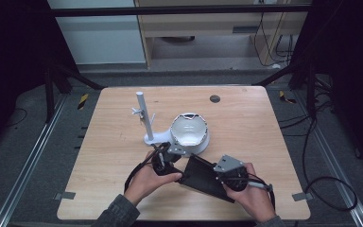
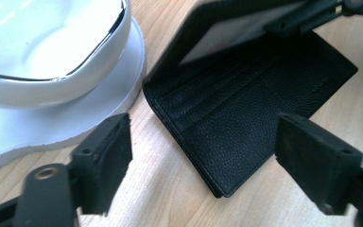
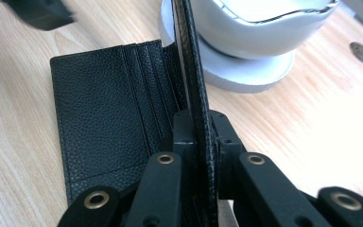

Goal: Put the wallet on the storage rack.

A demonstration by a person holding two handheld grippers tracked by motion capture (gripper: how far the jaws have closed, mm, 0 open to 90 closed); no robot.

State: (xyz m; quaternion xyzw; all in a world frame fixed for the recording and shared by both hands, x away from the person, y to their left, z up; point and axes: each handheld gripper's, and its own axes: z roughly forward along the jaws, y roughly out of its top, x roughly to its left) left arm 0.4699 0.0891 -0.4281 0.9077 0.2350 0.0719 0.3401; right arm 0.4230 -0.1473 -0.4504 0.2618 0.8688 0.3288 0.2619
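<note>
On the near half of the table (image 1: 123,142), just in front of the white bowl (image 1: 189,128), lies a black wallet (image 1: 203,177), opened out. One half rests flat on the wood with its card slots facing up; the other half is lifted and stands on edge. In the right gripper view that raised flap (image 3: 196,94) runs straight up between the two black jaws, which are clamped tight against both of its faces. The right gripper (image 3: 199,137) therefore grips the wallet flap, held by the person's right hand (image 1: 250,196) at the wallet's near right corner.

The left gripper (image 2: 203,151) stands with its jaws spread wide. In its own view the pads sit on either side of the flat half of the wallet (image 2: 246,109), touching nothing; bare table shows between them and the leather. The left hand (image 1: 146,182) holds this gripper at the wallet's left end, close to the bowl.

The bowl sits on a flat white base (image 2: 52,123) whose edge lies just beside the wallet's fold, not touching it as far as can be told. A white post (image 1: 144,116) rises from the same base to the left of the bowl. A small dark round disc (image 1: 214,99) is set in the tabletop farther back.
</note>
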